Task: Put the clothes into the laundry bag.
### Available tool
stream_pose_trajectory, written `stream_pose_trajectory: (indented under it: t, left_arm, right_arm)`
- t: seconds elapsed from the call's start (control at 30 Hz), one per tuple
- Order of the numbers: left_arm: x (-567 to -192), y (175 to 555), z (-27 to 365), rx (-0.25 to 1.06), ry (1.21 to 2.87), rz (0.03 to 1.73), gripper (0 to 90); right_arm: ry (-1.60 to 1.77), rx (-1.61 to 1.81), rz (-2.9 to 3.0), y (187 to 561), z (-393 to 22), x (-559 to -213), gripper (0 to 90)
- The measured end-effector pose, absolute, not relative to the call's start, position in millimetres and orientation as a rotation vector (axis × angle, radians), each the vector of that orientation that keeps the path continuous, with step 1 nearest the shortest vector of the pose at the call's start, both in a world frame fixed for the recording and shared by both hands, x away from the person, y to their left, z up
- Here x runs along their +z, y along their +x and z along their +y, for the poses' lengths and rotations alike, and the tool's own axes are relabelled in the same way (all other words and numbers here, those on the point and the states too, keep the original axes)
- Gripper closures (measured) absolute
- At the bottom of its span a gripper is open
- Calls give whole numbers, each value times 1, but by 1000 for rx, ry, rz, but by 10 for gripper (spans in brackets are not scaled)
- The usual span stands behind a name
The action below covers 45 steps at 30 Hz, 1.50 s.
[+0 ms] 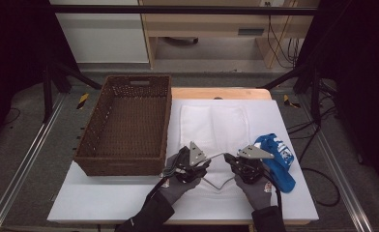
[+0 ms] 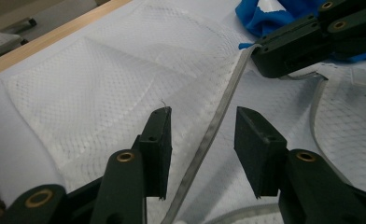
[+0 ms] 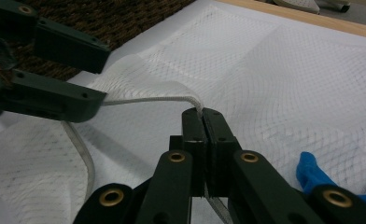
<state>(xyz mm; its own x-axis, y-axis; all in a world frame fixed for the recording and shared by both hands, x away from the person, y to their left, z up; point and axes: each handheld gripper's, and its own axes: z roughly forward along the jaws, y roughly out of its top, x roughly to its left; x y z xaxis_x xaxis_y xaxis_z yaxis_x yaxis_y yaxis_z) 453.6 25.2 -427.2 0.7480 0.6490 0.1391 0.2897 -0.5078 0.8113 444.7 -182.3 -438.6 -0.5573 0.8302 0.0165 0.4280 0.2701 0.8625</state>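
Working on a white mesh bag (image 1: 214,125), spread flat on the desk (image 1: 129,203) from the middle toward the far edge, just right of the wicker basket (image 1: 124,166) and left of a blue cloth (image 1: 277,157). Near the bag's near end, holding up its grey band (image 2: 214,126) with the right gripper (image 3: 203,114), fingers (image 3: 193,126) pressed together on the band and lifting it a little off the mesh. From there, following the band (image 3: 148,99) across to the left gripper (image 2: 203,114): fingers (image 2: 158,135) apart, one on each side of the band, with no pad pressing on it as far as can be seen. Important here is the direction: seen from the left gripper, running lengthwise straight away between the fingers toward the right gripper, so crossing the closing line nearly at a right angle. Judged from this, only needs closing, or first sliding along the band toward the left edge of the desk, to take a new hold. Clearly nearer for that part of the band than the right gripper, already occupied. Risk, probably: catching mesh together with the band.
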Motion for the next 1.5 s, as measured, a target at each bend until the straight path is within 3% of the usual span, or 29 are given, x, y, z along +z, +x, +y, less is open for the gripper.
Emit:
stream_pose_trajectory:
  t: [0.2,0.47,0.5,0.57,0.87,1.27,1.5]
  left_arm:
    - [-434,462,8,569,2172,682,587]
    - [-436,465,3,546,2184,668,777]
    - [-436,465,3,535,2185,667,851]
    - [-435,465,3,534,2189,669,876]
    - [-435,466,8,466,2151,702,884]
    - [-424,467,17,399,2069,743,884]
    - [-414,465,17,386,2031,734,884]
  right_arm:
    - [1129,1221,2107,444,-181,-438,888]
    - [1118,1220,2124,443,-181,-438,884]
    - [1112,1218,2132,444,-180,-438,883]
    - [1110,1217,2135,443,-179,-439,881]
    - [1152,1247,2114,433,-190,-440,726]
    - [1240,1150,2222,406,-211,-476,873]
    - [1257,1117,2243,402,-212,-487,872]
